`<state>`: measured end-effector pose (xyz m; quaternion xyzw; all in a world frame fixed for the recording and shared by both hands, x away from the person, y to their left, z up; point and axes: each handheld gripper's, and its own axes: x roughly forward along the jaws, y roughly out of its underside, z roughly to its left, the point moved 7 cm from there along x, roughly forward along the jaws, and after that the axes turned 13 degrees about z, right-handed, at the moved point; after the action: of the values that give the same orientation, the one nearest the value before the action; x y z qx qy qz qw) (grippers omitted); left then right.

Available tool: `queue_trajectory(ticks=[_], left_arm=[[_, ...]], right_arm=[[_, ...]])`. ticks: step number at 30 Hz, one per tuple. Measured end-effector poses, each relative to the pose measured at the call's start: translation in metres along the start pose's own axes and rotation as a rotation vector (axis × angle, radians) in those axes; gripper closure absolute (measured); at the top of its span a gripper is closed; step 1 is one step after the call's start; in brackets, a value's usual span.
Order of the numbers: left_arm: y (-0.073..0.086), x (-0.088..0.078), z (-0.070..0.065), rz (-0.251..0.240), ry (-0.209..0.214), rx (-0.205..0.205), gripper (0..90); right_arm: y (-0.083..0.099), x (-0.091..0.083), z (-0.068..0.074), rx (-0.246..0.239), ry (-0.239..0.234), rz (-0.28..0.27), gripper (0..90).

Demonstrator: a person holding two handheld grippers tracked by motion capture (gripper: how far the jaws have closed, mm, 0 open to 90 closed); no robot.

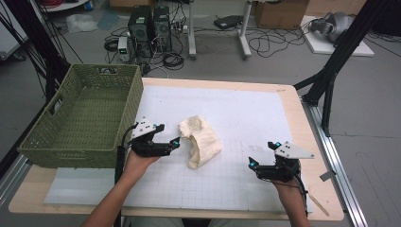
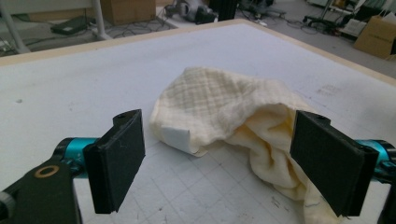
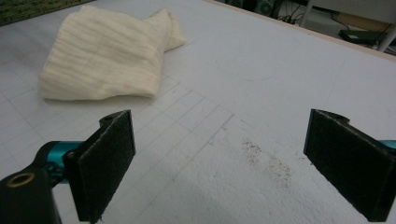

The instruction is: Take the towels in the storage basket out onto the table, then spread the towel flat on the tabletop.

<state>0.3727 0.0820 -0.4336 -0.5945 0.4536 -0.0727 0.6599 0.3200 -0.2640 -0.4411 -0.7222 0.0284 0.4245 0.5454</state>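
A crumpled cream cloth (image 1: 201, 139) lies on the white gridded mat (image 1: 246, 113) near the middle of the table. My left gripper (image 1: 174, 143) rests just left of it, jaws wide open and pointing at it. In the left gripper view the cloth (image 2: 219, 102) lies bunched just beyond the left gripper (image 2: 222, 161), and neither pad presses on it. My right gripper (image 1: 263, 155) stands open at the front right, well away from the cloth. The right gripper view has the right gripper (image 3: 224, 163) over bare mat, with the cloth (image 3: 102, 56) at the upper left.
A green woven basket (image 1: 80, 113) stands on the table's left side, close behind my left hand, with nothing visible inside it. Dark specks (image 3: 268, 161) mark the mat in front of the right gripper. Cables, computers and boxes sit on the floor beyond the table.
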Motion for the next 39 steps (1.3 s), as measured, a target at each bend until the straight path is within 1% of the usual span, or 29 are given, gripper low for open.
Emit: queue_trajectory(ticks=[4,6,8,11,14,18,24,27,35,39], left_arm=[[0.005,-0.008,0.001,-0.037,-0.003,0.001,18.3],[0.006,-0.013,0.001,-0.049,-0.006,0.009,18.3],[0.009,-0.016,0.002,-0.059,-0.011,0.009,18.2],[0.013,-0.017,0.004,-0.055,-0.021,0.0,18.3],[0.016,-0.017,0.004,-0.048,-0.03,0.009,18.3],[0.017,-0.014,0.004,-0.04,-0.024,0.014,18.5],[0.017,-0.015,0.004,-0.046,-0.033,0.012,18.7],[0.018,-0.014,0.004,-0.037,-0.031,0.017,18.7],[0.018,-0.013,0.004,-0.033,-0.03,0.014,18.8],[0.019,-0.012,0.006,-0.031,-0.031,0.006,18.7]], right_arm=[[0.0,0.003,0.0,-0.003,0.0,0.005,8.1],[0.0,0.004,0.001,-0.007,0.0,0.009,8.1],[0.0,0.004,0.001,-0.012,0.004,0.012,8.1],[0.0,0.004,0.001,-0.009,0.004,0.011,8.1],[0.001,0.005,0.001,-0.007,0.001,0.018,8.1],[0.001,0.006,0.0,-0.007,0.006,0.017,8.1],[0.002,0.005,-0.001,-0.009,0.009,0.02,8.1],[0.001,0.005,0.0,-0.015,0.004,0.018,8.1],[0.001,0.003,-0.001,-0.002,0.008,0.014,8.2],[0.001,0.006,0.0,-0.007,0.004,0.02,8.1]])
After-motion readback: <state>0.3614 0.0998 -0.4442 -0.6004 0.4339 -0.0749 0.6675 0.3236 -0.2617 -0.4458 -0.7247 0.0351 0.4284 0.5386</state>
